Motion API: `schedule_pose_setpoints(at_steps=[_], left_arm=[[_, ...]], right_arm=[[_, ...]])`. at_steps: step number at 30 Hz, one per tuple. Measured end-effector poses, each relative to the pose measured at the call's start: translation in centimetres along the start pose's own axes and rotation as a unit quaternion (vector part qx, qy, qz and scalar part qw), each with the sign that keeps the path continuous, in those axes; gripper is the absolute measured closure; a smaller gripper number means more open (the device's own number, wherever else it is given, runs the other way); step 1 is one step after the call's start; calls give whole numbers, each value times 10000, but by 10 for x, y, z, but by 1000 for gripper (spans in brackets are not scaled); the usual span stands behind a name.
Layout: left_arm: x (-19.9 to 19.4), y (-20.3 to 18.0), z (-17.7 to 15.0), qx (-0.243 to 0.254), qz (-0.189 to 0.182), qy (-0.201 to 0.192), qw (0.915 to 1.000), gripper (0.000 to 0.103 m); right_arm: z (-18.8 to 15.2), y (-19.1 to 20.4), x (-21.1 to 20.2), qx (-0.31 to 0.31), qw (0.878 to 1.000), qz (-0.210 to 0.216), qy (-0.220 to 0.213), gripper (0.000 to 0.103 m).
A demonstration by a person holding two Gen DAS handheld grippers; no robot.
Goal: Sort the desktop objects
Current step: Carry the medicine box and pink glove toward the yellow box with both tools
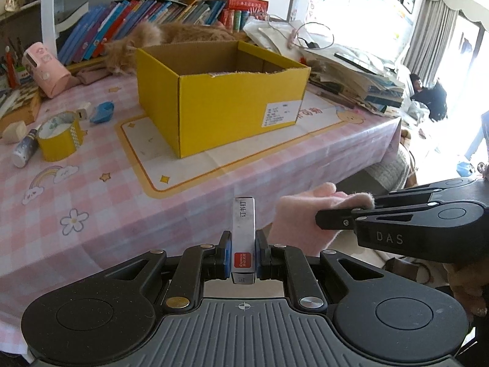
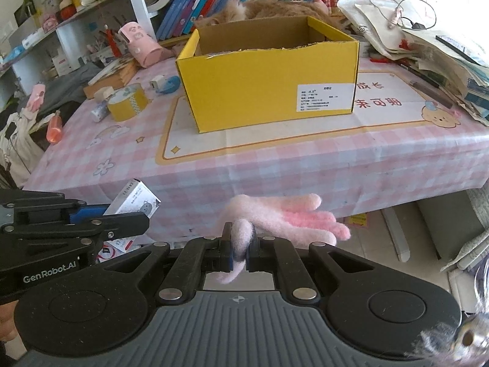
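Off the near edge of the worktop (image 2: pixel 275 165), we hold both tools in the air. Our left tool (image 1: pixel 243 253) is clenched on a staple box (image 1: pixel 243 238), a narrow white carton with a red label, held upright between the pads. Our right tool (image 2: pixel 240 244) is clenched on a pink fuzzy glove (image 2: pixel 284 217), pinched at one end, its fingers splayed forward and to the right. The two tools sit side by side, near each other. On the worktop beyond, an open yellow cardboard box (image 2: pixel 269 82) stands on a printed mat. To its left lie a roll of yellow tape (image 2: pixel 128 102) and a blue tape dispenser (image 2: pixel 168 85). An orange cat (image 1: pixel 171 35) lies behind the box.
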State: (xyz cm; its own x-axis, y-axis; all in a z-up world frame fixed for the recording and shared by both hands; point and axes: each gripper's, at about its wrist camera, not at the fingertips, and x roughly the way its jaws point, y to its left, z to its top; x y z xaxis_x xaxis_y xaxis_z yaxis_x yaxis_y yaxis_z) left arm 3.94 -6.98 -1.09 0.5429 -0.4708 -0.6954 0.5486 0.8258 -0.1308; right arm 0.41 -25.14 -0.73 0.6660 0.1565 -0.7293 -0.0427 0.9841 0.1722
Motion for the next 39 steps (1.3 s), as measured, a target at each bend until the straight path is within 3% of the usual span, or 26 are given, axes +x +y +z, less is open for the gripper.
schedule_pose_setpoints(at_steps=[8,14,28,39], left_arm=[[5,7,18,-23,14,-84,10000,90],[3,7,42,51,-9,-362,9993,90],[8,9,134,-2,39,-1398,9902,90],[33,8,188,-201,439,-1800,9825,90]], right_arm=[[18,-14,6,223,9997,95,28,97],[40,-17,7,180,9997,152,14,97],[151,-33,-19,-369,9901,558,-1234,97],[221,-55,1,-862,9794,916,-1580,97]])
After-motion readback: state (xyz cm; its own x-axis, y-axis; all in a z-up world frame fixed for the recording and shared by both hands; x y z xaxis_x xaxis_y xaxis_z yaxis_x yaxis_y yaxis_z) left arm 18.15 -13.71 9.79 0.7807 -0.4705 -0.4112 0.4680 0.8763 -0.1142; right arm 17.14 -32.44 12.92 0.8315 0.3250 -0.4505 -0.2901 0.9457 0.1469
